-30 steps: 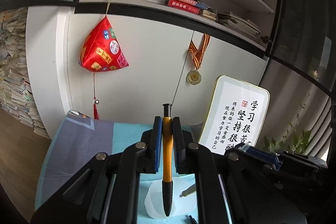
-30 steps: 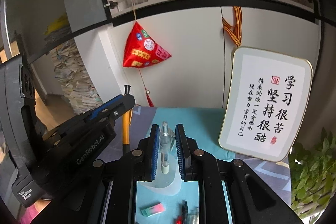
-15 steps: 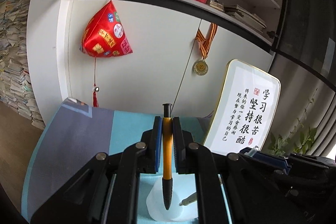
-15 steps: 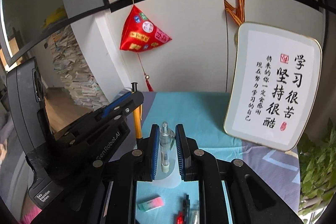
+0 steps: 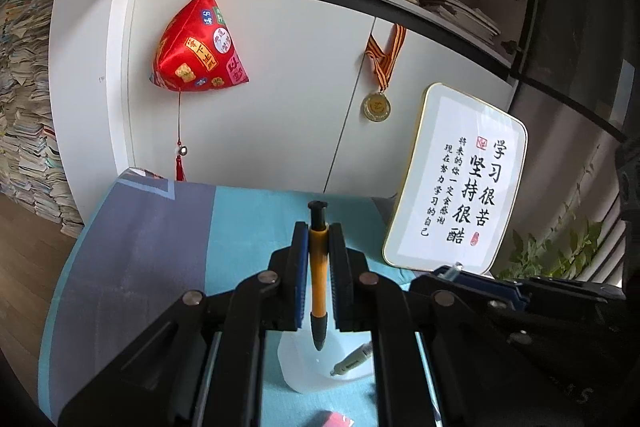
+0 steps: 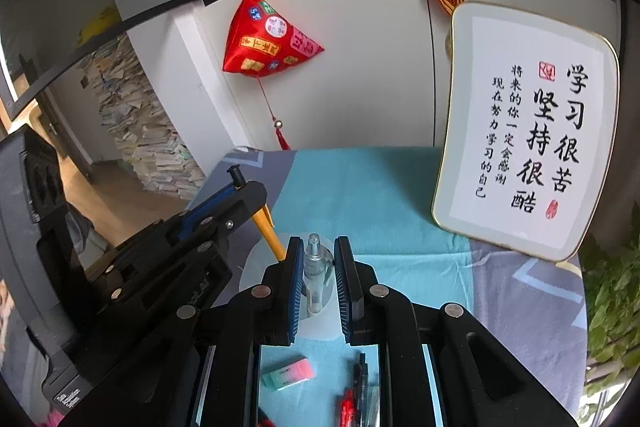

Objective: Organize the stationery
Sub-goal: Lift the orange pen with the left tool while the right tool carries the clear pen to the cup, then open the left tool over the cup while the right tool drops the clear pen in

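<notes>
The translucent white plastic pen cup (image 5: pixel 316 367) is standing upright on the turquoise and grey tablecloth (image 5: pixel 248 227), directly below both grippers, and it is serving as the common target. The left gripper (image 5: pixel 319 269) is gripping a slim orange ballpoint pen with black tip and black plunger (image 5: pixel 318 267); its jaws are standing narrow, pressed on the orange barrel. The pen's long axis is running close to vertical, tip down, and the tip is sitting over the cup mouth, seemingly at or just inside the rim. The right gripper (image 6: pixel 316 277) is gripping a clear plastic pen with a rounded cap (image 6: pixel 314 275) in the same manner, jaws narrow on the barrel, long axis near vertical, lower end pointing into the cup (image 6: pixel 280 267). In the right wrist view the left gripper is approaching from the left, with the orange pen slanting toward the same opening. Both pens are lying about equally near the cup, so neither hand is clearly nearer. The coming release probably depends on each tip being inside the rim. A pink and green eraser (image 6: pixel 287 373) and a red pen (image 6: pixel 348 407) are lying on the cloth nearer the camera, not yet sorted. A white framed calligraphy plaque (image 6: pixel 524 131) is leaning behind.
</notes>
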